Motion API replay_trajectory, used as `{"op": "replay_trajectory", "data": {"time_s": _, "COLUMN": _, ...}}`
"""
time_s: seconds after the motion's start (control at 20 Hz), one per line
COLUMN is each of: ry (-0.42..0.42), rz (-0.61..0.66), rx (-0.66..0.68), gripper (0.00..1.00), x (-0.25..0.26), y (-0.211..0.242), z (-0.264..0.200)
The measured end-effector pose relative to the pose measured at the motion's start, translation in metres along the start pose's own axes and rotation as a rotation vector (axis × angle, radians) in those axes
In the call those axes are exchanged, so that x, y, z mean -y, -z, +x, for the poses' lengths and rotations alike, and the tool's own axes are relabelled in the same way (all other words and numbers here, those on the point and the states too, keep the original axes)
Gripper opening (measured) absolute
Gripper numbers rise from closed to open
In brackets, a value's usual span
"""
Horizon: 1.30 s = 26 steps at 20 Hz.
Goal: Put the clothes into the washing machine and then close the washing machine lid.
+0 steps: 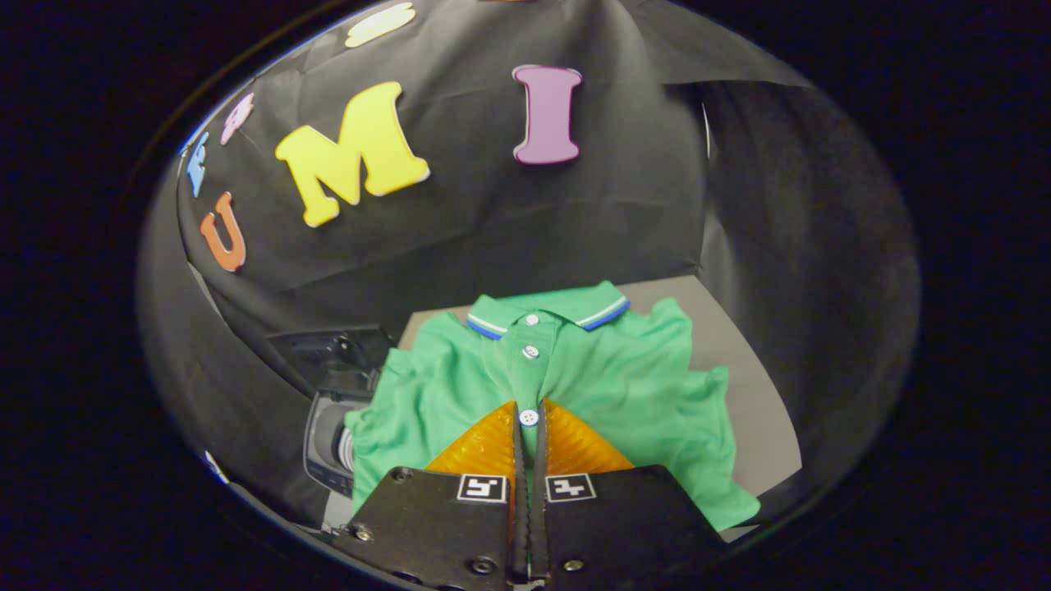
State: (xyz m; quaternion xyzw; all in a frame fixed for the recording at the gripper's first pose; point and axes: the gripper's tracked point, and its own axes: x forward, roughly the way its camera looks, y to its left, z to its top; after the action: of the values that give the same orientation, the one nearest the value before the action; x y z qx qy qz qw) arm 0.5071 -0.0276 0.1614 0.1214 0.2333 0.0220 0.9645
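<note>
A green polo shirt (624, 386) with a blue-and-white trimmed collar lies spread just ahead of my fingers, over a grey table (743, 361). My gripper (530, 419) is shut on the shirt's button placket, pinching a thin strip of green cloth by the lowest button. The shirt's folds bunch up around the fingertips. To the left of the shirt, lower than the table, stands the washing machine (328, 447) with its dark lid (332, 353) raised and the drum opening partly hidden by the shirt's sleeve.
Black cloth walls close in behind the table and on both sides. The table's right edge runs close to the right wall. The washing machine sits in the gap between the table and the left wall.
</note>
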Motion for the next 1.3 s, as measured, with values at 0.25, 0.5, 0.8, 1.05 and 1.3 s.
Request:
{"op": "replay_trajectory", "data": {"time_s": 0.25, "ry": -0.102, "rz": 0.014, "rx": 0.159, "gripper": 0.05, "x": -0.038, "y": -0.039, "z": -0.057}}
{"op": "replay_trajectory", "data": {"time_s": 0.5, "ry": -0.167, "rz": -0.008, "rx": 0.3, "gripper": 0.04, "x": -0.086, "y": -0.068, "z": -0.102}}
{"op": "replay_trajectory", "data": {"time_s": 0.8, "ry": -0.222, "rz": -0.09, "rx": 0.41, "gripper": 0.04, "x": -0.15, "y": -0.086, "z": -0.151}}
{"op": "replay_trajectory", "data": {"time_s": 1.05, "ry": -0.259, "rz": -0.149, "rx": 0.45, "gripper": 0.04, "x": -0.206, "y": -0.087, "z": -0.17}}
{"op": "replay_trajectory", "data": {"time_s": 1.3, "ry": -0.332, "rz": -0.132, "rx": 0.424, "gripper": 0.04, "x": -0.264, "y": -0.071, "z": -0.164}}
